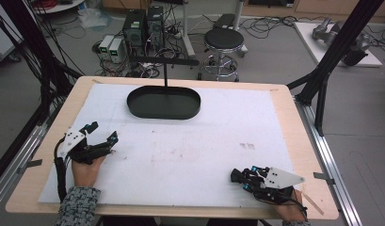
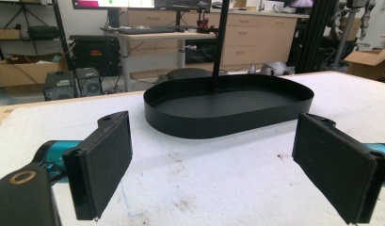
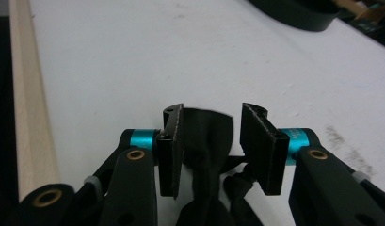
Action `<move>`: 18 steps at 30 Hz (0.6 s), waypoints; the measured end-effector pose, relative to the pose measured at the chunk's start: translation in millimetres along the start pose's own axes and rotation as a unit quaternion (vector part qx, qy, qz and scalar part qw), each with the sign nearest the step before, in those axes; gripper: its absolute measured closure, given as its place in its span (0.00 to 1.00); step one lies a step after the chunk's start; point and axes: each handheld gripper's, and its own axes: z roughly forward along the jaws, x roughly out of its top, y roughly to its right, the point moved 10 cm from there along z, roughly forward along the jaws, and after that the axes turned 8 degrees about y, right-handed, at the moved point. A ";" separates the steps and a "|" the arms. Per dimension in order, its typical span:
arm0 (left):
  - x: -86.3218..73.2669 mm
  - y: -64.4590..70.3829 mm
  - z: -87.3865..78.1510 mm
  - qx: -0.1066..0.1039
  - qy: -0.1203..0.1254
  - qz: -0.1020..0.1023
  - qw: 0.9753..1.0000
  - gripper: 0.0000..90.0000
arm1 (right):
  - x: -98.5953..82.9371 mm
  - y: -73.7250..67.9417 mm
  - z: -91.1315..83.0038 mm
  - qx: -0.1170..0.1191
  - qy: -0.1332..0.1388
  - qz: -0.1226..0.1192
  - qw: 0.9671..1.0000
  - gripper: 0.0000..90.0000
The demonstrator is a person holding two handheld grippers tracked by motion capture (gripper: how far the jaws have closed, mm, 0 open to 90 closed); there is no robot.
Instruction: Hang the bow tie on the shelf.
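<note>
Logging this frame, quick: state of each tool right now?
Left tool: open, jaws wide apart, holding nothing.
Right tool: closed on a piece of black fabric.

Crumpled black cloth (image 3: 206, 155) pinched between the right hand-held gripper (image 3: 211, 141) jaws, above white mat.

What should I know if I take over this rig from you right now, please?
Left gripper: open, nothing between the jaws, facing the black oval tray at the far middle of the table.
Right gripper: shut on a piece of black fabric, low over the white mat near the front right.
Done: fabric is picked up.
Left: my guess is it goes to the tray, which looks bare inside.
</note>
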 end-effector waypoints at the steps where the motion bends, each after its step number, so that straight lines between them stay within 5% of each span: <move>1: 0.0 0.0 0.0 0.000 0.000 0.000 1.000 0.14 | -2.4 -0.9 1.4 0.004 -0.008 -0.002 1.000 0.68; 7: 0.0 -0.4 -0.2 0.002 0.000 0.001 1.000 0.14 | -11.2 -4.1 6.6 0.022 -0.036 0.002 0.999 0.74; 18: -0.4 -0.8 -0.3 0.002 -0.002 0.002 1.000 0.14 | -18.9 0.0 7.3 0.016 -0.053 0.011 0.998 0.73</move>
